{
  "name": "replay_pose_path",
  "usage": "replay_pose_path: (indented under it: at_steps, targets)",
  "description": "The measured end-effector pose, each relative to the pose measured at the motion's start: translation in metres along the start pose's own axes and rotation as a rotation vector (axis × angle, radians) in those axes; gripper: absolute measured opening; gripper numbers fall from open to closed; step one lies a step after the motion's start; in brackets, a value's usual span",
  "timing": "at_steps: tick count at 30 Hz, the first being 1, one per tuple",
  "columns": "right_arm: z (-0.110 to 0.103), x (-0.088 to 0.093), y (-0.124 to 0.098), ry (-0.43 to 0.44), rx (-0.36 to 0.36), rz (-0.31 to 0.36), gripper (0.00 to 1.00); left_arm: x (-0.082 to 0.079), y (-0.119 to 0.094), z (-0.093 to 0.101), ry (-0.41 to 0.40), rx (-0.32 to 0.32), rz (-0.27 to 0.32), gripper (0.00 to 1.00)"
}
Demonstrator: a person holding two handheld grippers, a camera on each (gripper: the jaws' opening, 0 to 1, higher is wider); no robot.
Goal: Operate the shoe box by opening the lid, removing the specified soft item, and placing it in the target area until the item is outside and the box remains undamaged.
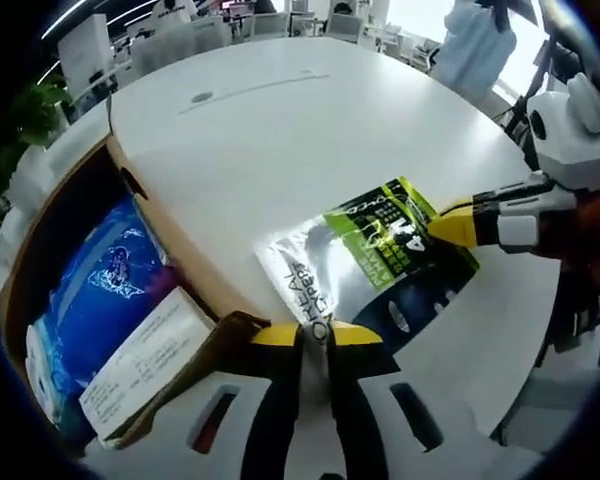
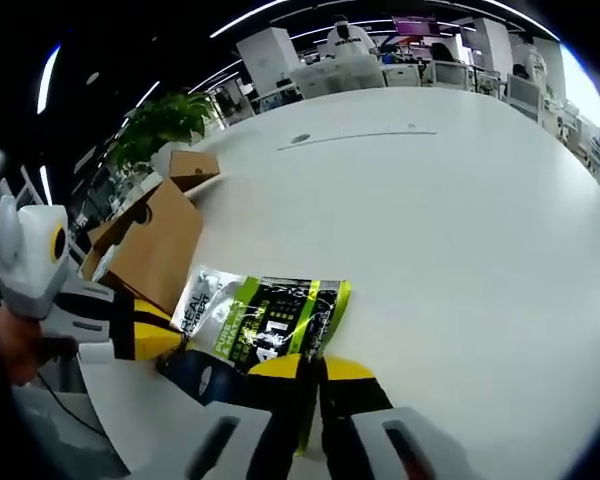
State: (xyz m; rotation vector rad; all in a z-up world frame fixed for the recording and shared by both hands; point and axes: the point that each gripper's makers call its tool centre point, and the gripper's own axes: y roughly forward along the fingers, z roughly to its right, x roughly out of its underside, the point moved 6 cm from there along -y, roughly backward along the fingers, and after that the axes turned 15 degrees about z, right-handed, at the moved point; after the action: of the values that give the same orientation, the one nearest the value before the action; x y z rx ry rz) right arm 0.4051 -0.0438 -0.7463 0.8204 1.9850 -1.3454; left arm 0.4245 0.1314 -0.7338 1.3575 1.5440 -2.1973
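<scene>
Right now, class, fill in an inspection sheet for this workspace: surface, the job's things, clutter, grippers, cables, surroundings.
Surface: white table, mostly bare.
Job's things: cardboard shoe box open at the table edge, with a blue packet and a white printed carton inside; green and silver pouch lying outside the box on the table.
Clutter: small brown box further along the table.
Grippers: left hand-held gripper shut on one edge of the pouch; right hand-held gripper shut on the opposite edge.
Cables: nothing seen.
Surroundings: office with desks, a potted plant and a person standing beyond the table.
</scene>
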Motion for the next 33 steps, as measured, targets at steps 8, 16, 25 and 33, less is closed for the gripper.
replay_pose_path:
  at_steps: [8,16,25,33]
  targets:
    - [-0.003,-0.001,-0.006,-0.002,0.01,0.015,0.09,0.003,-0.011,-0.001,-0.003,0.007,0.009,0.11]
    - [-0.004,-0.009,-0.022,0.008,0.03,0.061,0.11,0.004,-0.029,-0.002,-0.005,0.012,0.035,0.12]
    - [-0.017,-0.018,-0.035,-0.011,0.013,0.095,0.17,0.005,-0.048,-0.007,-0.006,0.029,0.079,0.15]
    - [-0.039,-0.02,-0.042,0.005,-0.004,0.136,0.2,0.01,-0.073,-0.006,0.009,0.092,0.137,0.22]
